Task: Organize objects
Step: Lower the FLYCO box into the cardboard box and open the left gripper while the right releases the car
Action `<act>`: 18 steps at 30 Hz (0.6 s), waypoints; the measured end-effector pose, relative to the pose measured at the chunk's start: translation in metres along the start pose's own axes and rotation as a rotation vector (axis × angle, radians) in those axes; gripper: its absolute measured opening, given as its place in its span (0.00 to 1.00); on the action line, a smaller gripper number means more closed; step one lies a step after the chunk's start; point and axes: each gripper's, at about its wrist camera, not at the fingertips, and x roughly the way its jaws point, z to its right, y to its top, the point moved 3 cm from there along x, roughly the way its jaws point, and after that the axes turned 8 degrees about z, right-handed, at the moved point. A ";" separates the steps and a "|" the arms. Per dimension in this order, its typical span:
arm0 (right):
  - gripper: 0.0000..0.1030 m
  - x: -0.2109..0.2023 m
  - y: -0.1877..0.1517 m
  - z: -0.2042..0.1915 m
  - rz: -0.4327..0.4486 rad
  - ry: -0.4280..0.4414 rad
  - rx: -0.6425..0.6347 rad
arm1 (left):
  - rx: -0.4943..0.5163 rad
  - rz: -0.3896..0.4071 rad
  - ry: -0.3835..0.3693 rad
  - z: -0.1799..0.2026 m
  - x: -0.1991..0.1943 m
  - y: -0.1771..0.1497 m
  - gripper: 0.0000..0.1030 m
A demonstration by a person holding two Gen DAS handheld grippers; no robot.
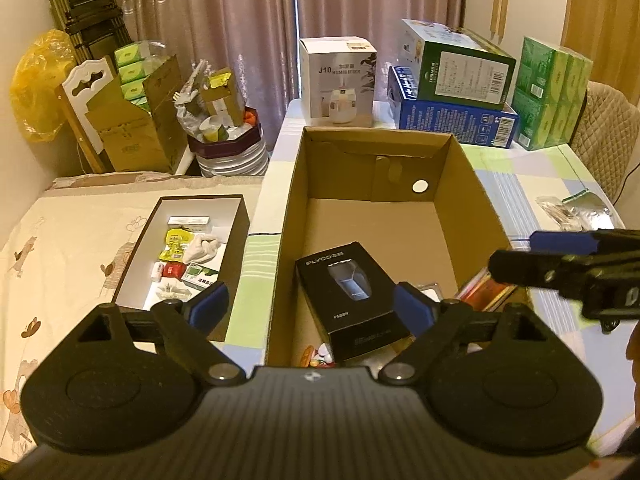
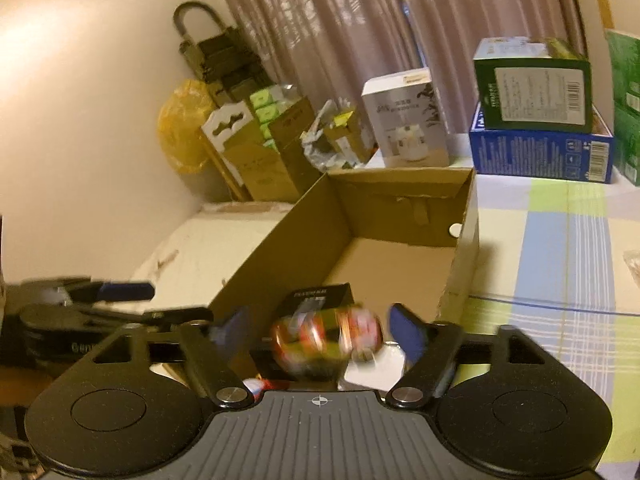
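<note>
Checked tablecloth [image 1: 520, 184], cardboard box [image 1: 472, 184], stacked cartons [image 1: 452, 120] behind.

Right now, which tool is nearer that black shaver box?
Left. The left tool is open directly over the black shaver box; the right tool is off to its right.

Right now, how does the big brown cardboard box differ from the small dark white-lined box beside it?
The big brown cardboard box sits on the plaid-covered table; the small dark white-lined box sits lower, on the cream patterned surface.
The cardboard box is larger and mostly bare inside, with a black Flyco carton near its front; the dark box holds many small packets.
The cardboard interior is brown; the dark box's is white.
Both are open-topped and rectangular.
</note>
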 end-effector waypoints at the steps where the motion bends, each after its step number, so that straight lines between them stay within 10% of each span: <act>1: 0.77 -0.002 0.001 0.002 0.011 -0.002 0.003 | -0.002 0.000 -0.002 0.000 -0.001 -0.001 0.85; 18: 0.78 -0.076 0.004 0.027 0.060 -0.105 -0.044 | -0.057 0.053 -0.029 0.031 -0.042 -0.004 0.93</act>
